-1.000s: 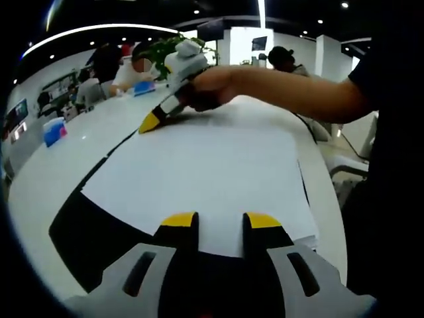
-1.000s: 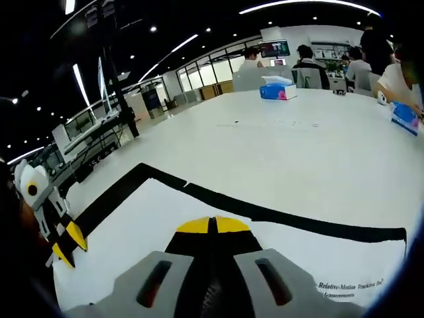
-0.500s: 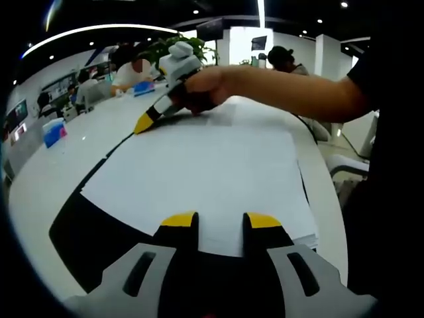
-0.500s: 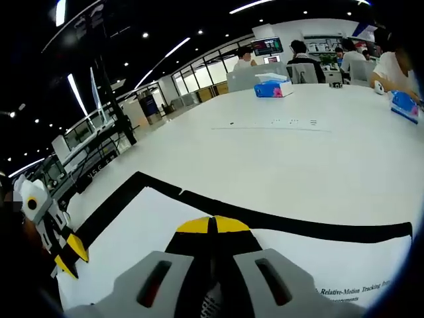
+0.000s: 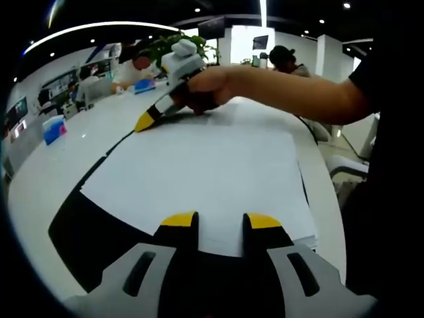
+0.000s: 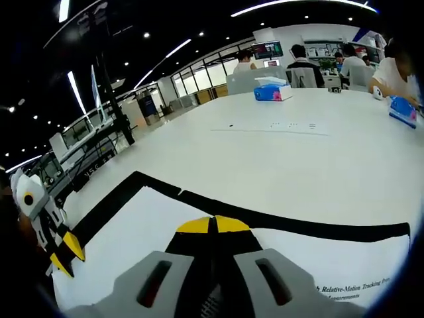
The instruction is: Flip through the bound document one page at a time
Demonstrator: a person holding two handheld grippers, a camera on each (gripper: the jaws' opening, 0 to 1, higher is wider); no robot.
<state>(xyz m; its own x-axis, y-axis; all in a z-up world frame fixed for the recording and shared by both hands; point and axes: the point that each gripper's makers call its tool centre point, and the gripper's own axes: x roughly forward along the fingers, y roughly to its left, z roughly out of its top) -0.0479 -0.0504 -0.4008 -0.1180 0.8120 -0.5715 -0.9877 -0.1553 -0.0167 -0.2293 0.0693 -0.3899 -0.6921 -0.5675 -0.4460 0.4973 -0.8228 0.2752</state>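
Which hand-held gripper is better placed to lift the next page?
Probably the right hand-held gripper: its shut yellow tips sit low at the far edge of the white bound document. The left hand-held gripper, jaws apart, hovers over the near edge.

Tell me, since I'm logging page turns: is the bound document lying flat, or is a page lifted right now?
Flat. The bound document shows one smooth white sheet with no raised edge or curl; the right gripper rests shut at its far edge.

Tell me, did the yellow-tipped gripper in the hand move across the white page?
Yes, slightly. In the left gripper view the right gripper has slid a little leftward along the far edge of the white page, toward the black border strip.
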